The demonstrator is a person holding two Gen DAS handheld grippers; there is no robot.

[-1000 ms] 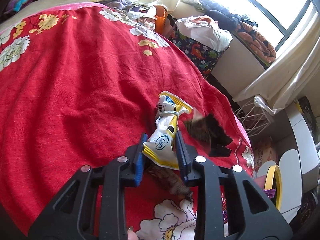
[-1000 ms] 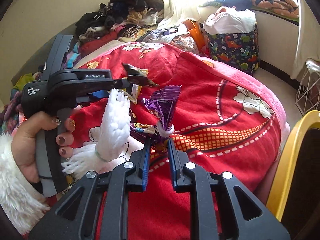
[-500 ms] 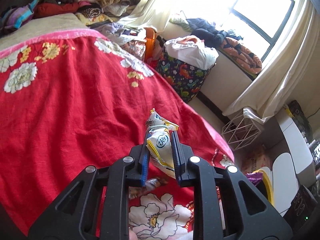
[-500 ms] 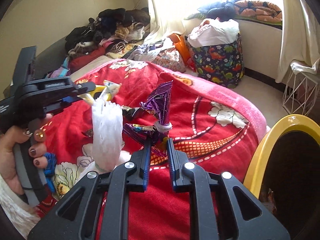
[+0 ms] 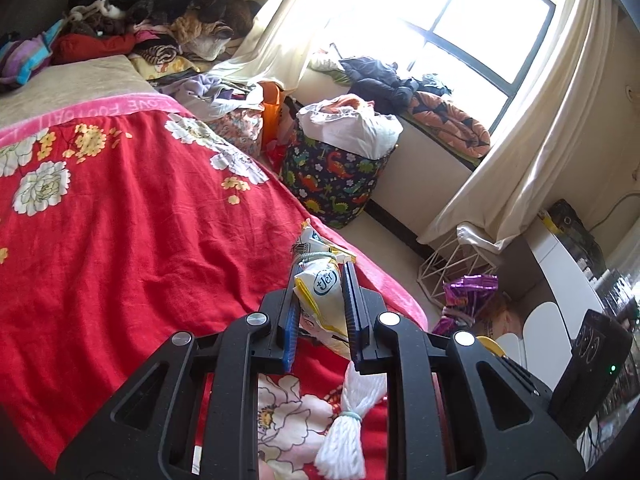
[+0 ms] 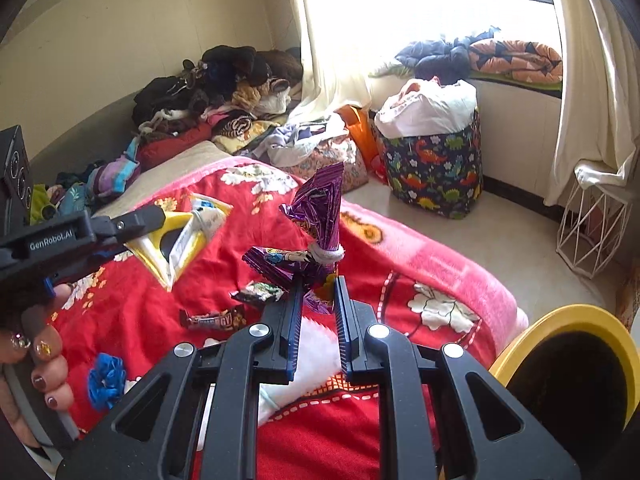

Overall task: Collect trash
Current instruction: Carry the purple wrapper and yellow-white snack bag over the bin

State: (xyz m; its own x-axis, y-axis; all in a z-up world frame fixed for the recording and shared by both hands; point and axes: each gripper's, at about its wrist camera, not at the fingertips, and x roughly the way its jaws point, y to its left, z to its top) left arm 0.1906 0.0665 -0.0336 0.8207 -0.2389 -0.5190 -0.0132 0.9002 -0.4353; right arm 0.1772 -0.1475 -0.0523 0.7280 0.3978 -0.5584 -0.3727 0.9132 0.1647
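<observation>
Red blanket [image 5: 120,240] now below both lifted wrappers.

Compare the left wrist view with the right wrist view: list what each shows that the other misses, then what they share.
Only the left wrist view: the white yarn tassel below the left gripper, and the white desk by the wall.

Only the right wrist view: the chocolate bar, a dark candy wrapper and a blue wrapper lying on the red blanket; a hand; the yellow-rimmed bin.

Both: the yellow-white wrapper, the purple wrapper, the dinosaur-print basket, the wire stand.
</observation>
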